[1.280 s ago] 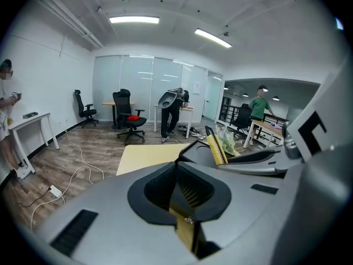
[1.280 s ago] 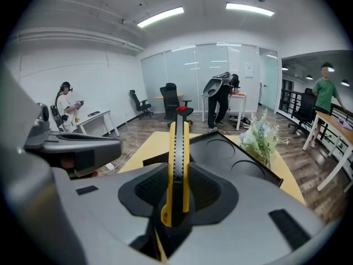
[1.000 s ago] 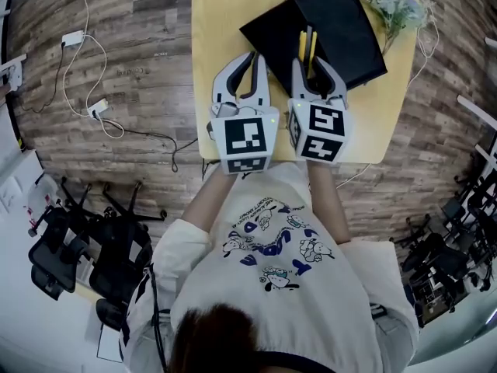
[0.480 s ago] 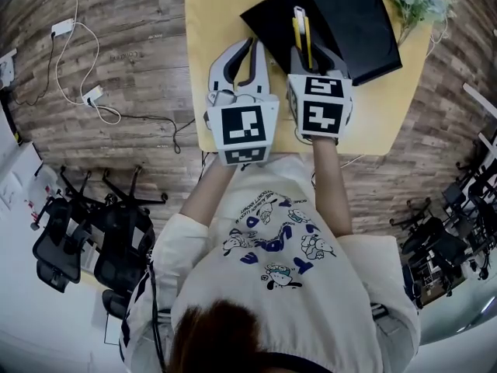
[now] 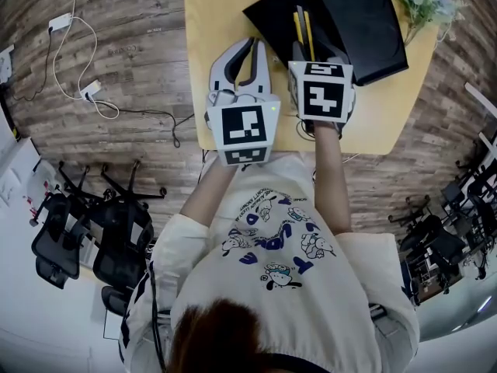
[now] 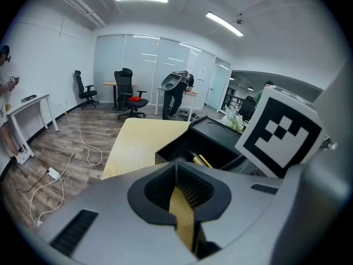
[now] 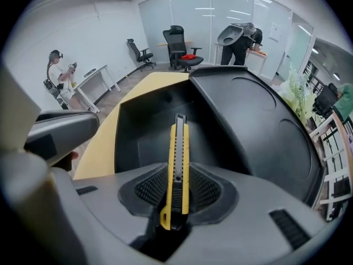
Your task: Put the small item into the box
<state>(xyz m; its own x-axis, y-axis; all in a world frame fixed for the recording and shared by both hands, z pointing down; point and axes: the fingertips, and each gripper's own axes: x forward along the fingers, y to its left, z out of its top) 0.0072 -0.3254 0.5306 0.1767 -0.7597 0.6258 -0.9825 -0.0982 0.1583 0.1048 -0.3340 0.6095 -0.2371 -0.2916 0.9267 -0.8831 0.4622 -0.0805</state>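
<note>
Clamping the yellow utility knife (image 7: 177, 159) in our right gripper (image 7: 176, 192), we hold it lengthwise over the open black box (image 7: 138, 131), upper centre of the head view, ready to drop; left gripper (image 6: 179, 195) sits closed, empty, alongside.

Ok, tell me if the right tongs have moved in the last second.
Yes. The right tongs, shut on the yellow cutter, have moved forward from the table's near edge, further over the black box.
</note>
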